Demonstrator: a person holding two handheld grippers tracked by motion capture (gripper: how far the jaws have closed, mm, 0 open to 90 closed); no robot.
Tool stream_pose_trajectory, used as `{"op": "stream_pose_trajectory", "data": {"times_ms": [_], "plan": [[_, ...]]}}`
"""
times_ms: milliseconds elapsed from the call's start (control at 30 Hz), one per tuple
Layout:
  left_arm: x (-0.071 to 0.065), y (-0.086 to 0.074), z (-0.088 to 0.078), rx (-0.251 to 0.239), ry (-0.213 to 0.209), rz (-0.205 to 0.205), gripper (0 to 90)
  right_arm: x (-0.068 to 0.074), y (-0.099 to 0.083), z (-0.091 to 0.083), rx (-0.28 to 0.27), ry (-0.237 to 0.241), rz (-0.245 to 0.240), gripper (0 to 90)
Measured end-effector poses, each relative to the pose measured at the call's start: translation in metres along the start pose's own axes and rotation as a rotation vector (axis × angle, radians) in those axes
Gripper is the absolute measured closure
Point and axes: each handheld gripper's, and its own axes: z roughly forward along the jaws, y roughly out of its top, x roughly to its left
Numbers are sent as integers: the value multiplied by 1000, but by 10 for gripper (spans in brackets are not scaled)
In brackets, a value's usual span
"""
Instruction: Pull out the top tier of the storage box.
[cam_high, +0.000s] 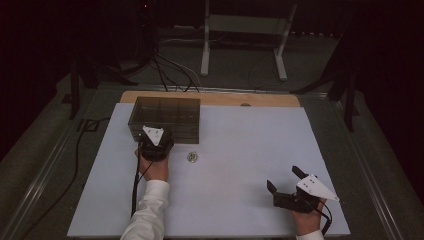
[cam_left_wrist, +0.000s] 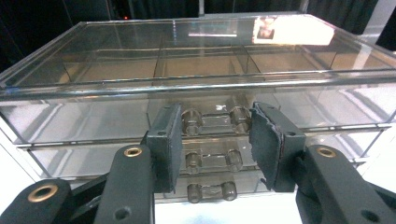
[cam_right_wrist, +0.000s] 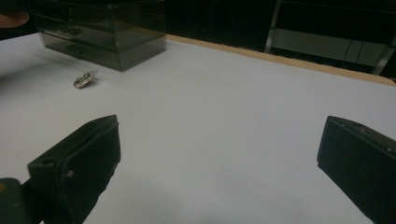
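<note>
A clear smoky plastic drawer box (cam_high: 165, 117) stands at the back left of the white sheet (cam_high: 235, 135). In the left gripper view the box (cam_left_wrist: 93, 79) shows three stacked drawers with clear handles. My left gripper (cam_left_wrist: 215, 135) sits at the box front, its two pads against the ends of the top drawer's handle (cam_left_wrist: 215, 122). In the high view the left gripper (cam_high: 156, 136) is right at the box's front face. My right gripper (cam_high: 283, 177) rests near the front right of the sheet, jaws wide apart with nothing between them (cam_right_wrist: 219, 135).
A small shiny metallic object (cam_high: 192, 157) lies on the sheet just right of my left hand, also seen in the right gripper view (cam_right_wrist: 84, 79). A wooden table edge (cam_high: 270, 99) runs behind the sheet. Cables and a white frame stand on the floor beyond.
</note>
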Motion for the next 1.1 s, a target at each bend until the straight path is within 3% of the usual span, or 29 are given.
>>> {"op": "stream_pose_trajectory", "data": {"times_ms": [333,567,967,1100], "plan": [[-6,1,1,5,42,-14,562,2,0,1,4,-1,-13,0],[-11,0,2,6,76,-2,562,1,0,0,2,-3,-9,0],[-9,2,-3,31,68,7,567,0,0,0,2,-6,-7,0],[-8,-1,-11,34,57,-12,568,0,0,0,2,-6,-6,0]]}}
